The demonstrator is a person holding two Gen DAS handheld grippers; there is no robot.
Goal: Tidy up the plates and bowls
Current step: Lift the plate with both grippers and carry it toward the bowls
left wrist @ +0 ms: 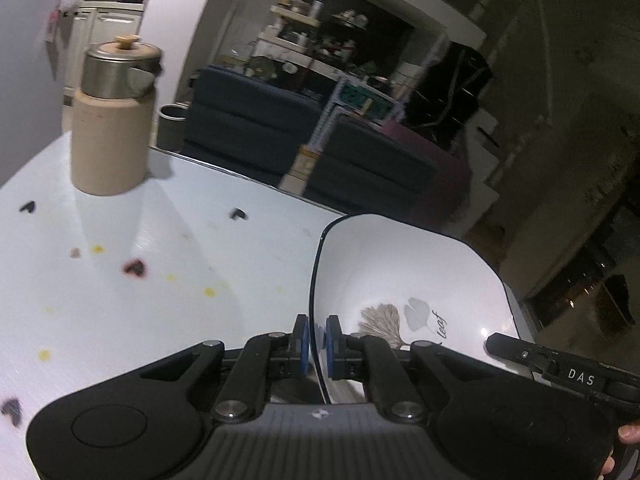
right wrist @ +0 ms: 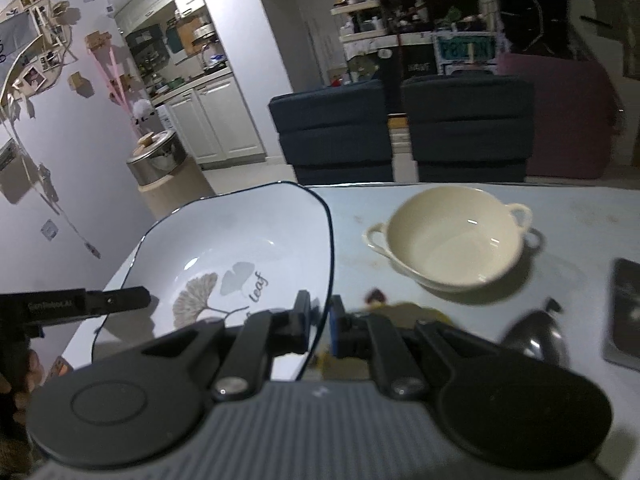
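Note:
A white square-ish leaf plate [left wrist: 404, 280] with a dark rim and a leaf print hangs above the table, held from both sides. My left gripper [left wrist: 317, 340] is shut on its left rim. On the opposite rim of the leaf plate [right wrist: 240, 248], my right gripper [right wrist: 320, 322] is shut too. Each view shows the other gripper's fingers reaching in at the far rim. A cream bowl [right wrist: 452, 240] with two loop handles stands empty on the table to the right of the plate, apart from it.
A beige canister with a steel lid [left wrist: 112, 120] stands at the table's far left. The table [left wrist: 140, 280] is white with small printed spots. A shiny dark domed object [right wrist: 536, 336] and a dark flat thing [right wrist: 624, 312] lie at the right. Dark sofas stand beyond the table edge.

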